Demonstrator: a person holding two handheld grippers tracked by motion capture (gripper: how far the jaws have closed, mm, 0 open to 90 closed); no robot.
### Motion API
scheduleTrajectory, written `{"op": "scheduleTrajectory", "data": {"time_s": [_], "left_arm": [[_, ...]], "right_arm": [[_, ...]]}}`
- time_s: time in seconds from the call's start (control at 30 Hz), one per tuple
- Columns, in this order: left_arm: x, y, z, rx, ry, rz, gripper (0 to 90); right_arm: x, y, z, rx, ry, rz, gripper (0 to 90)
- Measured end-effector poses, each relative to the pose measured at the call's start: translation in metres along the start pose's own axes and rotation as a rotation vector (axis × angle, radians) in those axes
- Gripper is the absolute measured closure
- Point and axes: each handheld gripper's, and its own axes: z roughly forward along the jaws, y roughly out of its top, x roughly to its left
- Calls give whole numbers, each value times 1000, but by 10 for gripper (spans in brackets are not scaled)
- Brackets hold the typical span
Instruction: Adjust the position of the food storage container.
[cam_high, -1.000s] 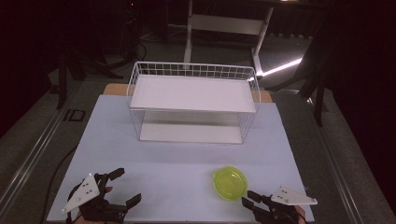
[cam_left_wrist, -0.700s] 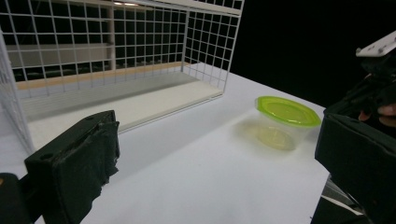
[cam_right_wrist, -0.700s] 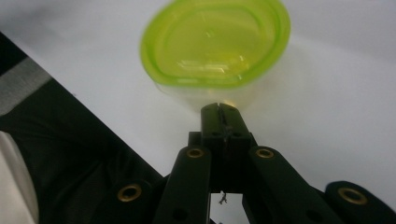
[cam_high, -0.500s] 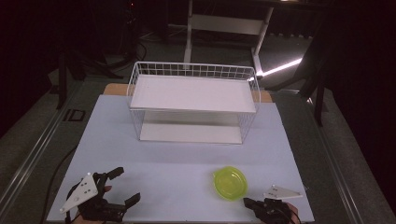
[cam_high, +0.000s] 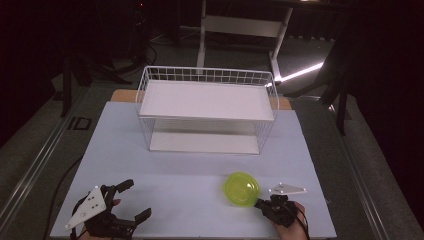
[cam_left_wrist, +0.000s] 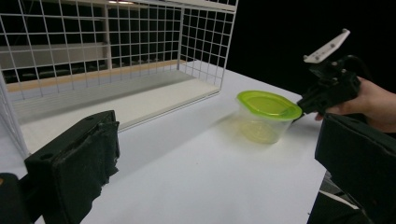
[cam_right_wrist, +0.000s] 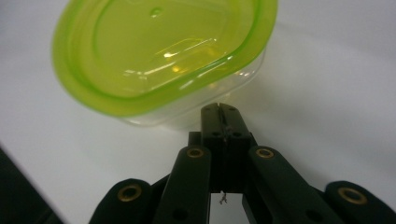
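- Table (cam_high: 190, 200): white top, wooden edge showing at the far corners.
- Wire rack (cam_high: 207, 112): white, two-tiered, open-fronted, standing at the far middle of the table; a white board on each tier.
- Stand (cam_high: 242, 25): pale metal frame on the dark floor beyond the table.

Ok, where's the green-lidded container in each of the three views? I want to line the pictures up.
High view: the container sits on the table's near right, just left of the right gripper.
Left gripper view: container right of centre, beside the right gripper.
Right gripper view: container across the top, just above the shut gripper.
Shared landmark: the right gripper.
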Motion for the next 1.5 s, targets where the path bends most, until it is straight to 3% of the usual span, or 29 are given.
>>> {"op": "scheduleTrajectory", "data": {"time_s": [0.3, 0.4, 0.6, 0.8, 1.2, 1.5], "left_arm": [[0, 0, -1, 2, 4, 4, 8], [0, 0, -2, 1, 3, 4, 8], [1, -1, -1, 2, 3, 1, 8], [0, -3, -2, 11, 8, -5, 8], [0, -4, -8, 15, 21, -9, 8], [-3, -4, -9, 15, 22, -6, 8]], "right_arm": [[2, 24, 27, -7, -1, -24, 900], [2, 26, 28, -4, -8, -28, 900], [0, 22, 14, -7, -16, 8, 900], [1, 22, 26, 29, 10, 26, 900], [19, 45, 56, 44, 40, 1, 900], [41, 72, 89, 57, 85, -28, 900]]}}
